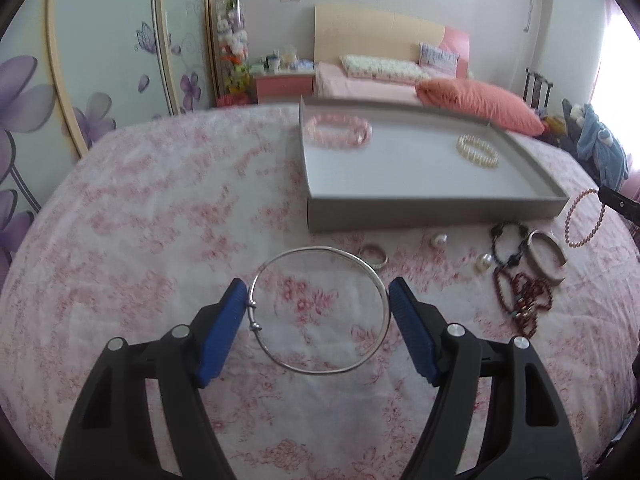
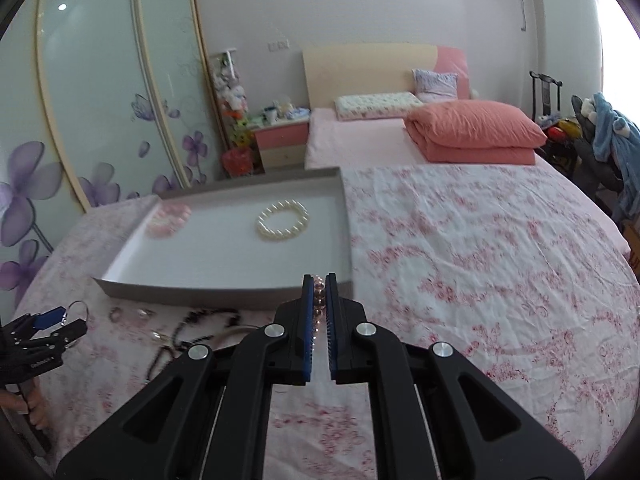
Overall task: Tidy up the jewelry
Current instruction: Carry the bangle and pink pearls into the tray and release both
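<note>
Nearest the left wrist lens, the left gripper (image 1: 318,300) stands wide, its blue fingers (image 1: 224,328) pressing on opposite sides of a thin silver bangle (image 1: 320,310), which hangs above the flowered bedspread (image 1: 160,220), in front of the grey tray (image 1: 432,204). The bangle is a plain wire hoop with a small knotted slide at its left side. It looks light, stiff and slick, so a hold across its width, as here, seems right, though it could swivel or slip out.

The right gripper (image 2: 319,304) is shut tight on a strand of small pinkish beads (image 2: 318,300), held just before the tray's near right corner; in the left view it hangs as a loop right of the tray. It is limp, so it will dangle and swing.

Inside the tray lie a pink bead bracelet (image 1: 338,130) at the far left and a pearl bracelet (image 1: 478,150) at the right. More bracelets, dark and red beaded ones (image 1: 520,292), a silver cuff (image 1: 546,254) and loose pearls (image 1: 484,262) lie on the bedspread in front of the tray.
</note>
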The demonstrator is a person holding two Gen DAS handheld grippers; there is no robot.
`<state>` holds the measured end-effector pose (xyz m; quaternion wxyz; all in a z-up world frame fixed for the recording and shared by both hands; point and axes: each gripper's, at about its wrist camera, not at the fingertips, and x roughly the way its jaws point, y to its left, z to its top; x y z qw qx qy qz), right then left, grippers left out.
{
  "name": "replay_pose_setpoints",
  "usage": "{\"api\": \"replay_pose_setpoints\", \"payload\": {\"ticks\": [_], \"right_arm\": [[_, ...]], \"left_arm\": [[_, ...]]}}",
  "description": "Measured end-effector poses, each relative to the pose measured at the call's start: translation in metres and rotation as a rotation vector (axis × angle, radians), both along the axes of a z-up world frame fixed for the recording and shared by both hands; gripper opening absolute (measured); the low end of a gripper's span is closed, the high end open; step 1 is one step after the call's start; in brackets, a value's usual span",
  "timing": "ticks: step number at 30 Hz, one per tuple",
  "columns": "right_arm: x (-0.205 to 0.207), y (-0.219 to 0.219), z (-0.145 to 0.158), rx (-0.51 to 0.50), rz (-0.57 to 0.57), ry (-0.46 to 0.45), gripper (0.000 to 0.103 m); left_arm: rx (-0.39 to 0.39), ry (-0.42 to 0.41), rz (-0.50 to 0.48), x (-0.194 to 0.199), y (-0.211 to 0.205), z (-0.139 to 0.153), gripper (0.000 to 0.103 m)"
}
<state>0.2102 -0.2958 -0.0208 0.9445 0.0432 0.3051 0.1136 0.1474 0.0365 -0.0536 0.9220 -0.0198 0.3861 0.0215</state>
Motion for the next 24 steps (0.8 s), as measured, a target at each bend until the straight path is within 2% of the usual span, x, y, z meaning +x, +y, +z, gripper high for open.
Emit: {"api": "replay_pose_setpoints", "payload": {"ticks": [13, 19, 24], "right_arm": [[-0.026, 0.007, 0.029, 0.085, 0.072, -0.084, 0.007], [-0.038, 0.019, 0.042, 0.104, 0.106, -0.131, 0.007], [-0.049, 0.028, 0.051, 0.096, 0.126, -0.175, 0.007]], "left_arm": [[0.074, -0.223, -0.028, -0.031, -0.029, 0.049, 0.071], [0.079, -0.297, -0.046, -0.038, -0.046, 0.065, 0.071], [0.072, -0.324, -0.056, -0.038, -0.057, 0.073, 0.071]]}}
